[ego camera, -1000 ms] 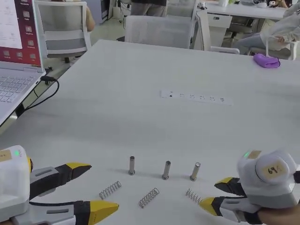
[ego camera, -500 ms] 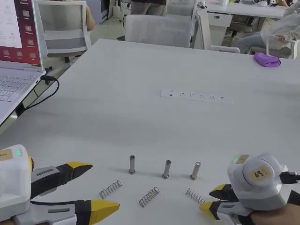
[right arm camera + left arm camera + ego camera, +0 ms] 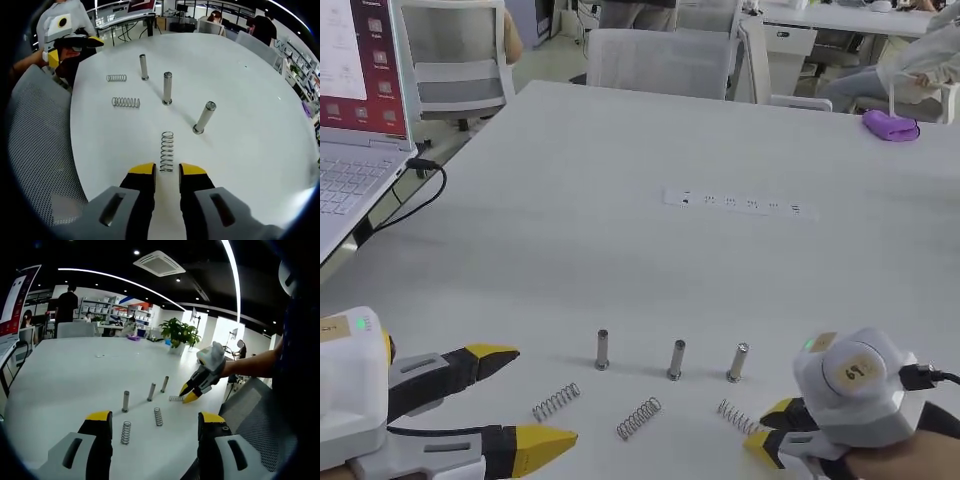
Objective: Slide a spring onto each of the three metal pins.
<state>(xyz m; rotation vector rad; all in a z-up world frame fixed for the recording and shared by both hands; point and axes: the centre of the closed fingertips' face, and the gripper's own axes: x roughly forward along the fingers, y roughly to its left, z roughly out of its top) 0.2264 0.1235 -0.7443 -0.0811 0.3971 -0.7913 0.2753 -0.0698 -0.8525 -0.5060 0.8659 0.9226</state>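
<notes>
Head view, looking down on a white bench [image 3: 620,260]. Near the front edge, 3 metal pins [image 3: 676,359] standing upright in a row, all bare. Just in front of them, 3 springs [image 3: 638,419] lying flat on the bench in a loose row.

At lower left, the left hand-held gripper [image 3: 540,395], black with yellow tips, jaws spread wide and holding nothing, close to the leftmost spring [image 3: 555,402] but apart from it. At lower right, the right hand-held gripper [image 3: 762,428], held in a hand, jaws only narrowly parted, tips right beside the rightmost spring [image 3: 733,417].

Farther back, a white power strip [image 3: 738,206] on the bench, an open laptop [image 3: 350,150] at the left edge, a purple cloth [image 3: 888,127] at far right, and office chairs [image 3: 660,65] beyond.

Right gripper view, looking along the narrow gap between the yellow tips: near end of the rightmost spring sitting at the mouth of that gap, lying lengthwise away from the jaws toward the nearest pin. Cannot tell whether the tips touch the coil.

Left gripper view: wide gap between the jaws, with pins and springs ahead on the bench.
</notes>
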